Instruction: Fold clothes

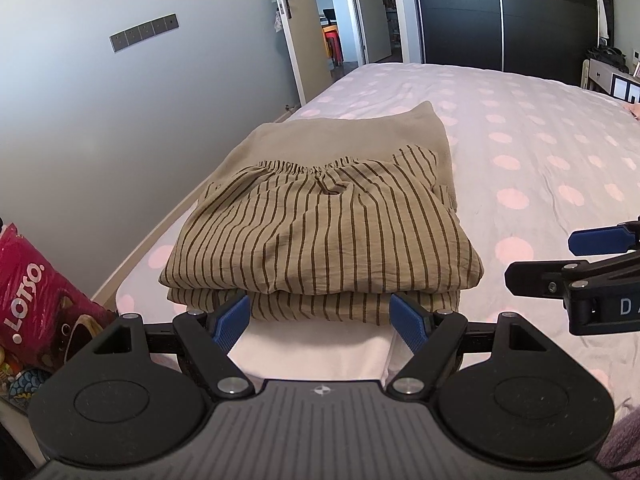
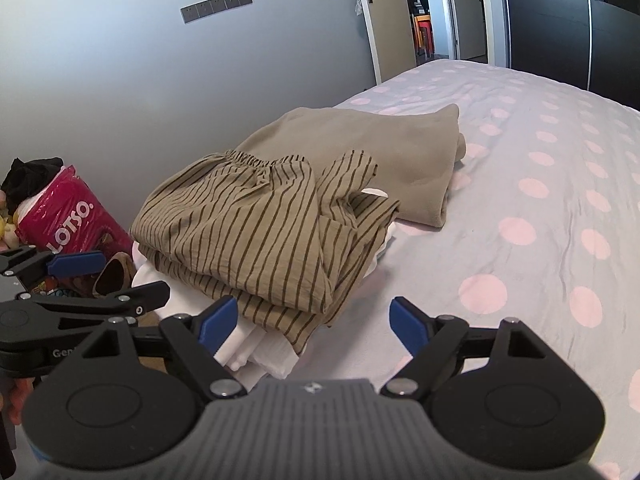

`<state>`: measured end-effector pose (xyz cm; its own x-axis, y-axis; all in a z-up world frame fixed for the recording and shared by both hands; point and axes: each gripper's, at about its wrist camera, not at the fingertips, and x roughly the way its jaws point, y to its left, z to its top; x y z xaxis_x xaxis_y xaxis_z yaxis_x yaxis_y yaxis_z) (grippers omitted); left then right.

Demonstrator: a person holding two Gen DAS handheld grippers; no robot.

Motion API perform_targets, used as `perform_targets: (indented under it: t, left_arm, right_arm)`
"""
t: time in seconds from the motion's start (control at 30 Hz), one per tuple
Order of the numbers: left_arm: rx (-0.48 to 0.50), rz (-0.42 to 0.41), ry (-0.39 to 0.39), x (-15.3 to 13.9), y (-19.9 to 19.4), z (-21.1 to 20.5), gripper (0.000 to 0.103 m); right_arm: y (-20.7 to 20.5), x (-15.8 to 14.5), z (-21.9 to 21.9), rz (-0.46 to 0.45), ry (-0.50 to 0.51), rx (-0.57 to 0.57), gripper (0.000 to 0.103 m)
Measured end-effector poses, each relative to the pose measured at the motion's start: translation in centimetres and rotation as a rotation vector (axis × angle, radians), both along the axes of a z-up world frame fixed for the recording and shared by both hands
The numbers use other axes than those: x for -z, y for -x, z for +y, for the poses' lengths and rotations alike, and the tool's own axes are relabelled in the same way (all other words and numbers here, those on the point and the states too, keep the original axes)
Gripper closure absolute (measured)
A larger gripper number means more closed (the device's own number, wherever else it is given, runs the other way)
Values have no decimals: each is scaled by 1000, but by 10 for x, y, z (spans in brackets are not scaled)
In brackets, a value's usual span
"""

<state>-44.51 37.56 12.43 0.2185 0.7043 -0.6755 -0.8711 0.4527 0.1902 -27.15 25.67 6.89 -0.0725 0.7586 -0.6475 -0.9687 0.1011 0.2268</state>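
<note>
Writing: "LOTSO." in white letters on a pink bag point(image 1: 36, 292) at the near left, beside the bed; the same bag point(image 2: 68, 220) shows in the right wrist view. On the right gripper's body, seen from the left wrist view, only "D" and part of another letter can be read; on the left gripper's body, seen from the right wrist view, "Gen" and no more.
Striped garment point(image 1: 320, 236): folded, olive with dark stripes, lying on the near left part of the bed point(image 1: 520, 140); its gathered waistband faces the far side and the stripes run near to far.
White cloth point(image 1: 312, 344): folded, under the striped garment, its near edge sticking out toward the camera.
Plain olive garment point(image 1: 340, 132): folded, just beyond the striped one and partly under it, long axis running near to far.
Bed cover: pale with pink dots.
Left gripper point(image 1: 320, 320): jaws spread apart, holding nothing, blue pads at the near edge of the striped garment.
Right gripper point(image 2: 312, 320): jaws spread apart, holding nothing, near the garment's near right corner.
</note>
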Motion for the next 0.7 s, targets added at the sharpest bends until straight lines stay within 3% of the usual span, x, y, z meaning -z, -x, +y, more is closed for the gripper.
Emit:
perform_targets:
  t: [0.7]
  left_arm:
    - [-11,-23,14,1,5,6,27]
  right_arm:
    - [-1,2,-1,-7,4,-4,18]
